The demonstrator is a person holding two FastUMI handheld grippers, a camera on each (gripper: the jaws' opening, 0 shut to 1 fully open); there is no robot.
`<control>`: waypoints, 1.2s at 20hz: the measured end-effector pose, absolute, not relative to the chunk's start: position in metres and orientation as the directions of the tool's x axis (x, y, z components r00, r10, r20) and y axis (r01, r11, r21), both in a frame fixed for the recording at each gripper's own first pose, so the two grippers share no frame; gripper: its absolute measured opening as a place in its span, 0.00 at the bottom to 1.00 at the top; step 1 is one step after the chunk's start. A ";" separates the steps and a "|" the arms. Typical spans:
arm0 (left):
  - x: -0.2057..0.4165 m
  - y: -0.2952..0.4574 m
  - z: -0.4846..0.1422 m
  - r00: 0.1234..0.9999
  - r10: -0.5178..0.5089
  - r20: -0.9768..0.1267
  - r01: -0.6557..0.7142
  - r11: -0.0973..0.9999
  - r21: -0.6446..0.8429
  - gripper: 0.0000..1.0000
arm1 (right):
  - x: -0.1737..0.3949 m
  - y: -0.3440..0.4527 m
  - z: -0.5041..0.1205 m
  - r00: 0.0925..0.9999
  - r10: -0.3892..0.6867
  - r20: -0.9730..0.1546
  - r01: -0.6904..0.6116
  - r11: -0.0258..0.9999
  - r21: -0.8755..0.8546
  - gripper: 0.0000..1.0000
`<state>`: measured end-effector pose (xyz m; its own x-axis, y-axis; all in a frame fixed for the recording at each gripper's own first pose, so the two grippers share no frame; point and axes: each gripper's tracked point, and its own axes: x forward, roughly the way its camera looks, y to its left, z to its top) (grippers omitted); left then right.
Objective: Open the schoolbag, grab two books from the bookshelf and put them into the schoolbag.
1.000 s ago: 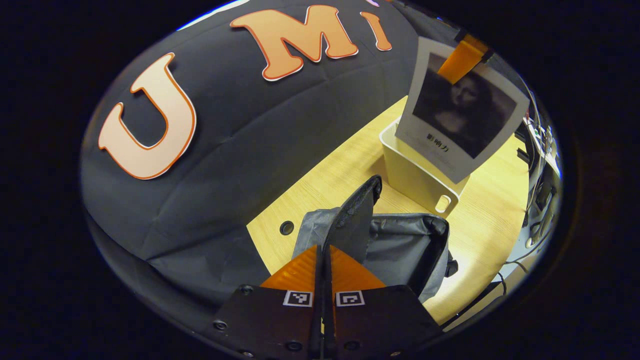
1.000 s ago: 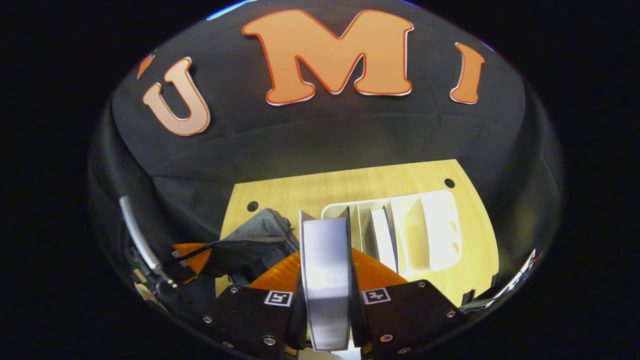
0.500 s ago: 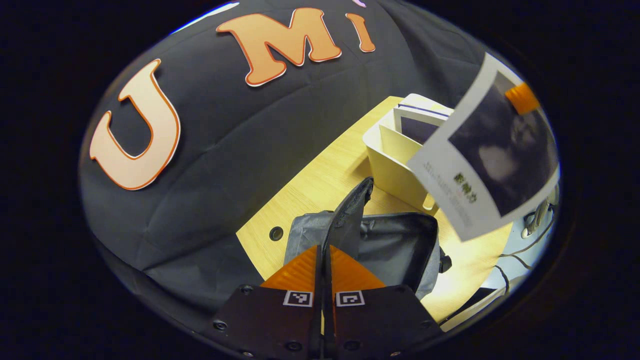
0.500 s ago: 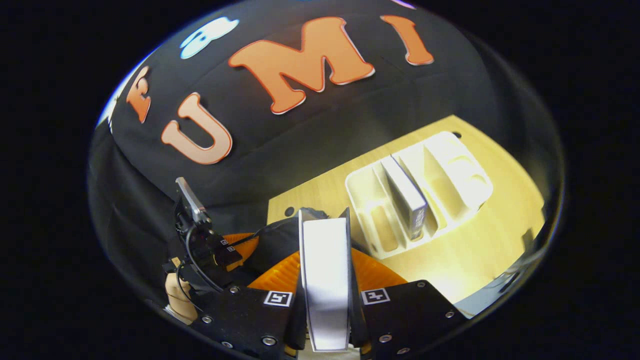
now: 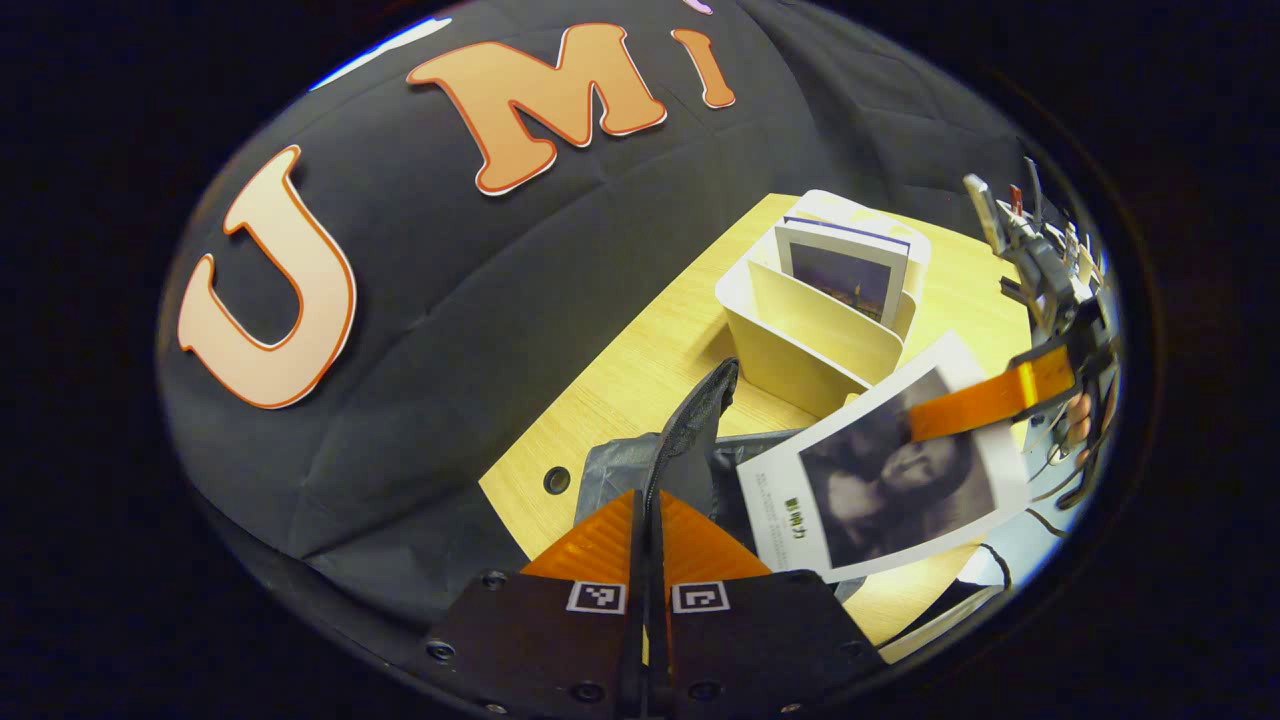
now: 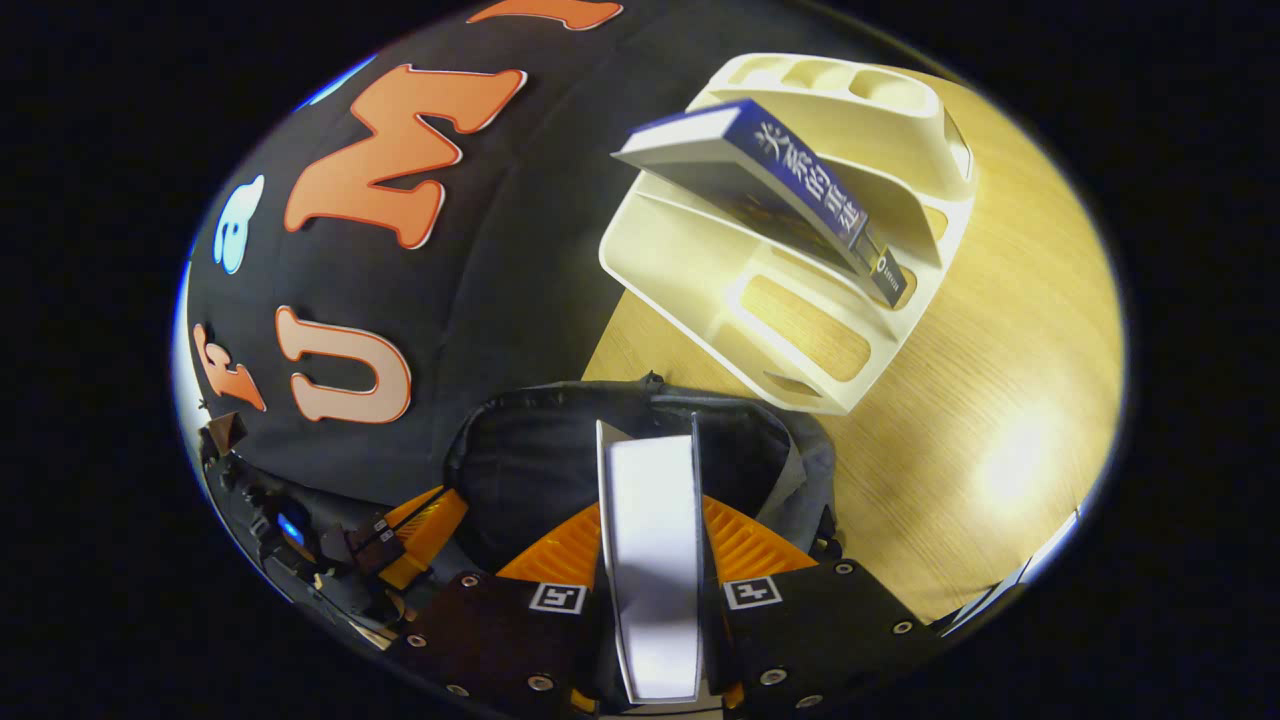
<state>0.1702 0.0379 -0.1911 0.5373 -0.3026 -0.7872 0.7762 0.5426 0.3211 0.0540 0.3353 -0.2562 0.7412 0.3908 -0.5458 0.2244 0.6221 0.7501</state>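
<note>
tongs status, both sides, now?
Left tongs: closed on the schoolbag's flap.
Right tongs: closed on a book over the open schoolbag.

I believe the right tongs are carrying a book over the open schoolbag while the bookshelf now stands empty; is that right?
Not quite: the bookshelf is not empty. The right gripper view shows one blue book leaning in it. The right tongs do carry a book over the open schoolbag.
</note>
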 end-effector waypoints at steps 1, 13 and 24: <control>0.171 0.038 -0.190 0.542 -0.298 -0.786 0.775 0.539 0.330 0.03 | 0.061 0.341 -0.266 0.742 0.392 -0.545 0.238 0.605 0.760 0.35; 0.163 0.032 -0.180 0.559 -0.294 -0.775 0.786 0.485 0.383 0.02 | 0.123 0.425 -0.313 0.747 0.382 -0.544 0.275 0.568 0.776 0.35; 0.165 0.057 -0.195 0.552 -0.268 -0.790 0.783 0.493 0.380 0.02 | 0.115 0.419 -0.364 0.652 0.329 -0.683 0.404 0.612 0.680 0.70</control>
